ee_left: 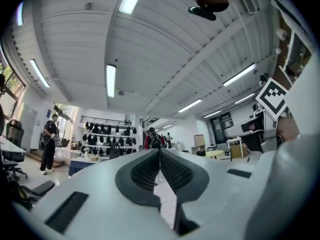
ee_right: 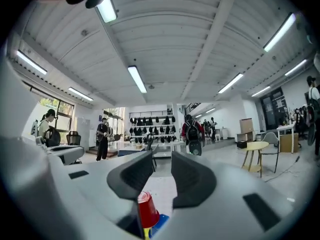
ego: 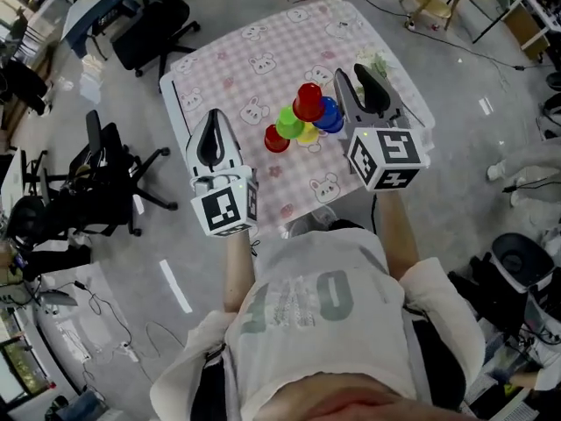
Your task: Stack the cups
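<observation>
- Cups: grouped tight on table (ego: 254, 60), on pink checked cloth, toward the 6 o'clock edge in the head view.
- Tall red cup (ego: 308, 102): sits at 12 o'clock of the group; appears higher than the rest.
- Blue cup (ego: 330, 115): lies at 4 o'clock of the tall red cup, touching it.
- Yellow cup (ego: 308, 135): lies at 6 o'clock of the tall red cup.
- Green cup (ego: 288, 123): lies at 8 o'clock of the tall red cup.
- Second red cup (ego: 276, 139): lies at 7 o'clock of the green cup, outermost.
- Left gripper (ego: 213, 121): hovers at 8 o'clock of the group, apart from every cup; points toward 12 o'clock. In the left gripper view (ee_left: 159, 154), shows jaws closed tip to tip, gripping nothing.
- Right gripper (ego: 355, 77): hovers at 3 o'clock of the group, near the blue cup. In the right gripper view (ee_right: 161, 159), shows jaws parted by a narrow gap, nothing between.
- Right gripper view: shows tall red cup (ee_right: 146, 206), blue cup (ee_right: 159, 223) and yellow cup (ee_right: 146, 232) at 6 o'clock, below the jaws.
</observation>
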`<state>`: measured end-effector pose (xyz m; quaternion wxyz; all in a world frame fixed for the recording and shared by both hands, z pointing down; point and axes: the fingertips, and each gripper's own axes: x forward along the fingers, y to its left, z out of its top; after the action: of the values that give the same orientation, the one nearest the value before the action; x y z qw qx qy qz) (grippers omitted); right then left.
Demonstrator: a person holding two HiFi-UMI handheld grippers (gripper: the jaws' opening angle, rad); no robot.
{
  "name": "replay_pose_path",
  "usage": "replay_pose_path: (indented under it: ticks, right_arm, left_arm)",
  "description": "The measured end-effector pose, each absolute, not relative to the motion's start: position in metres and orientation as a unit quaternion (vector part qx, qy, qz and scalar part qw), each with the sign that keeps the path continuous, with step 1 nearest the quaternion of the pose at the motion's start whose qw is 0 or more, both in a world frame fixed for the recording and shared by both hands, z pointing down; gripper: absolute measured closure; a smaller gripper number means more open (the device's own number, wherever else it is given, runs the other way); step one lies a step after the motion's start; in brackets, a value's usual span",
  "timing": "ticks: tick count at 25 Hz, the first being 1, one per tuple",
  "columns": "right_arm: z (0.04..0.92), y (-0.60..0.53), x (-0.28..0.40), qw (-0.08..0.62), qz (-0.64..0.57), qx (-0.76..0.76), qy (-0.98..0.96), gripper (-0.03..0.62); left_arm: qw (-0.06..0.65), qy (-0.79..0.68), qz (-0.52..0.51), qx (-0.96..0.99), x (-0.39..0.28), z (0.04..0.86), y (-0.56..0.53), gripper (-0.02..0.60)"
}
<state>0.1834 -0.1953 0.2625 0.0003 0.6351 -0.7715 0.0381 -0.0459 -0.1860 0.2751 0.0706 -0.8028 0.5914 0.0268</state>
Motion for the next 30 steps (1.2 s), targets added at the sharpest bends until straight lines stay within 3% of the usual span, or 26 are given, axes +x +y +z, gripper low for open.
replay_pose_path:
  ticks: [3,7,30]
  right_arm:
    - [0.268,-0.183,0.196,-0.006,0.014,0.656,-0.754,0.527]
    - [0.287,-0.163,0.205,0.012,-0.005,0.673,-0.739,0.554]
    - [0.332,-0.149,0.167,0.025,0.024,0.631,-0.775,0.563]
  left_arm:
    - [0.101,0.555,0.016,-0.826,-0.004,0.269,-0.189,0.553]
    - [0.132,0.519,0.005,-0.845,0.032,0.272,-0.18,0.552]
    - [0.095,0.518,-0.017,-0.85,0.037,0.303,-0.176,0.552]
